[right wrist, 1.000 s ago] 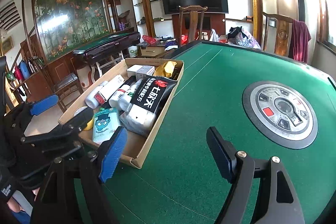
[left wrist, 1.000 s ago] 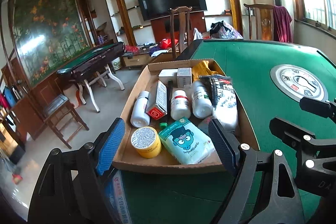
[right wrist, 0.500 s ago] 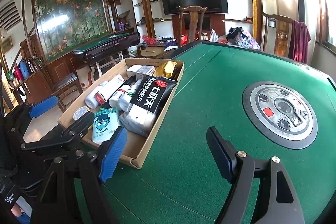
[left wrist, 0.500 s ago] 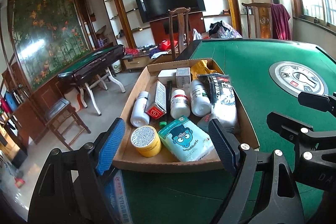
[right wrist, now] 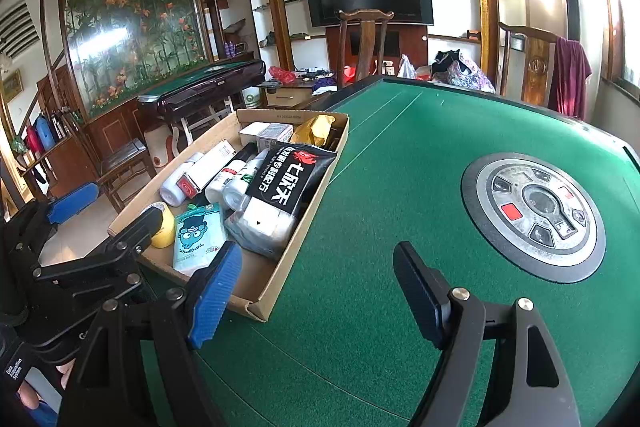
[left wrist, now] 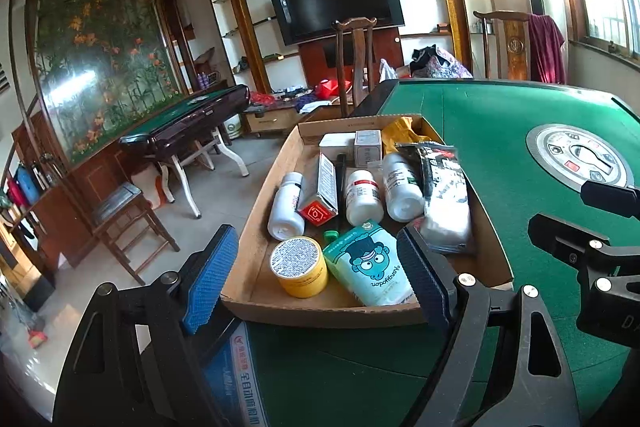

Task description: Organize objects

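Both grippers — left [left wrist: 316,279] and right [right wrist: 316,291] — are hanging apart, creeping nearer the box [left wrist: 256,301] at the table's [right wrist: 400,187] left edge.

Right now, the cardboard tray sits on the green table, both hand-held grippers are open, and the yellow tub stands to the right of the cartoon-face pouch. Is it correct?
Not quite. In the left wrist view, the yellow tub stands to the left of the cartoon-face pouch. The rest holds.
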`<state>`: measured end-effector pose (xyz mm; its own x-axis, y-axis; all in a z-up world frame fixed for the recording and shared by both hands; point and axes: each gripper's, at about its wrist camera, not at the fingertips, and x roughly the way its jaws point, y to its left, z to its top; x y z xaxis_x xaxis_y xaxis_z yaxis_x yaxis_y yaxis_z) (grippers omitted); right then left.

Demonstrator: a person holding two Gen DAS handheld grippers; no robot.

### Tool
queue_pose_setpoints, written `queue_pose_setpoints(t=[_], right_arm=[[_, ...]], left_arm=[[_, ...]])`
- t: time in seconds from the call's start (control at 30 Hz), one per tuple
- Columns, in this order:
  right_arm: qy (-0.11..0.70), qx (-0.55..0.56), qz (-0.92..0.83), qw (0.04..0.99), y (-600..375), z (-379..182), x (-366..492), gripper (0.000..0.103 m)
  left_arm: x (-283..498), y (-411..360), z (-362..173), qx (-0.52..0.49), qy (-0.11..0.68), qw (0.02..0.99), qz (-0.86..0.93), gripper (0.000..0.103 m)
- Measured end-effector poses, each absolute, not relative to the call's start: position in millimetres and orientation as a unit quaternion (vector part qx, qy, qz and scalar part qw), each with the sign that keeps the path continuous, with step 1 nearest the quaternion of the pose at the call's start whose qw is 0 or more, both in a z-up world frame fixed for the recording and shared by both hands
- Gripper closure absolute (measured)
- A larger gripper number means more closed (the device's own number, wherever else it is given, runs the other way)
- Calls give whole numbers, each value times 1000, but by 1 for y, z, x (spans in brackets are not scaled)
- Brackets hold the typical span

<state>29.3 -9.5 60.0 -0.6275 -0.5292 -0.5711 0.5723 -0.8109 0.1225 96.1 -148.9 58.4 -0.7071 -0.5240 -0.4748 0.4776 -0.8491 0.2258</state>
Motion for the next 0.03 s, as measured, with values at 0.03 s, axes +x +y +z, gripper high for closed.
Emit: queue_pose_setpoints(t=[0.03], right_arm=[[35, 305, -902, 305, -9, 60, 29, 25]], left_arm=[[97, -150, 59, 269, -43, 271, -923, 21]])
